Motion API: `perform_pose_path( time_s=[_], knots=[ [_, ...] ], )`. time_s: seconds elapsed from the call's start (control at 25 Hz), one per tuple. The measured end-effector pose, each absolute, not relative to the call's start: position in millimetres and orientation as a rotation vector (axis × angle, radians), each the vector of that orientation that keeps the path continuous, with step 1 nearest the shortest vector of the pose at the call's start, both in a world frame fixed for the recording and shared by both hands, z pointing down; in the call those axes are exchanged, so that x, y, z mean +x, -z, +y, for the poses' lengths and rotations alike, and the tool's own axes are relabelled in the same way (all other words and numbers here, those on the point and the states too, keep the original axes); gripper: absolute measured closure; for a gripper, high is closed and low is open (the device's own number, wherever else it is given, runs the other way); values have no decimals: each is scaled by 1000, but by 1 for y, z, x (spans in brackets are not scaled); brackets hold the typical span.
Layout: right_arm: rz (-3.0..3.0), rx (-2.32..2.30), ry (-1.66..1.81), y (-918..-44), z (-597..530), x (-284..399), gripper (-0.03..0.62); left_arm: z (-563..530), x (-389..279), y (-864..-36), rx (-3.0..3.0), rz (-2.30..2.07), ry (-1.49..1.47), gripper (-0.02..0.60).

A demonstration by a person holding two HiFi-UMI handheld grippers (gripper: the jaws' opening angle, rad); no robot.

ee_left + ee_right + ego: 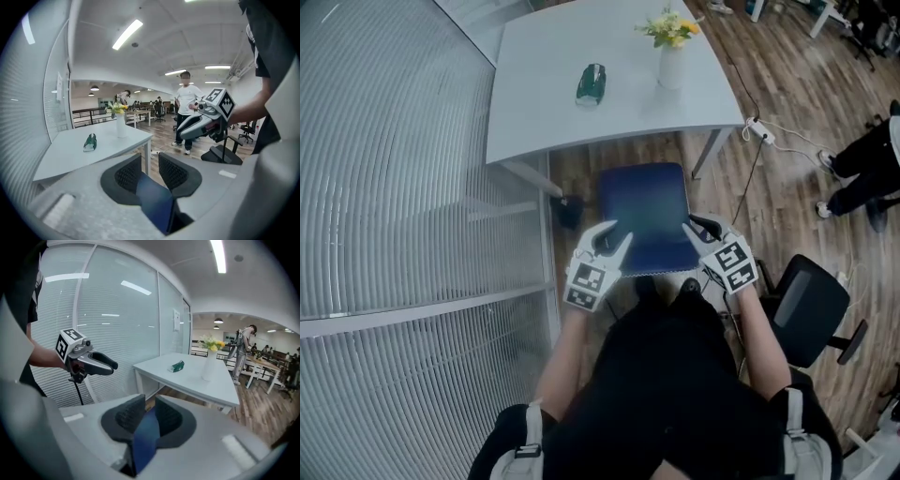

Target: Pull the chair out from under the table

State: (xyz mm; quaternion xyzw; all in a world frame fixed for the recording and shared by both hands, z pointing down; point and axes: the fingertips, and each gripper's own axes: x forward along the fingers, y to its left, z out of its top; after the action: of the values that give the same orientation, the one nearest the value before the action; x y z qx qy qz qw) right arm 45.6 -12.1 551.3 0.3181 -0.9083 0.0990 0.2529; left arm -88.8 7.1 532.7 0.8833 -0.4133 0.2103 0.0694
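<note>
While the dark blue padded chair [642, 211] is standing on the wooden floor [769, 84] just clear of the white counter [544, 103], the left tongs [617, 236] and right tongs [694, 228] are each clamping its near edge.

You held both arms out in front of your body, your left forearm [567, 352] and right forearm [761, 337] bare and reaching forward. Your left gripper [616, 236] pointed forward and somewhat down, its marker cube [589, 281] turned up toward your head. Its jaws were part-way closed, pads pressing on the left edge of the chair back [645, 216]. Your right gripper [694, 230] mirrored it at the right edge, its cube [734, 264] also up and its jaws clamped the same way. The two grippers sat level with each other, tips angled slightly inward.
</note>
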Motion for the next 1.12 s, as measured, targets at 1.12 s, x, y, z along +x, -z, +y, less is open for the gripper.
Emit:
perform_pose_path(
  time_s=[1.12],
  knots=[
    [-2671, 973, -136, -447, -55, 18, 594, -42, -100, -454, 2662, -1369, -228, 571]
  ],
)
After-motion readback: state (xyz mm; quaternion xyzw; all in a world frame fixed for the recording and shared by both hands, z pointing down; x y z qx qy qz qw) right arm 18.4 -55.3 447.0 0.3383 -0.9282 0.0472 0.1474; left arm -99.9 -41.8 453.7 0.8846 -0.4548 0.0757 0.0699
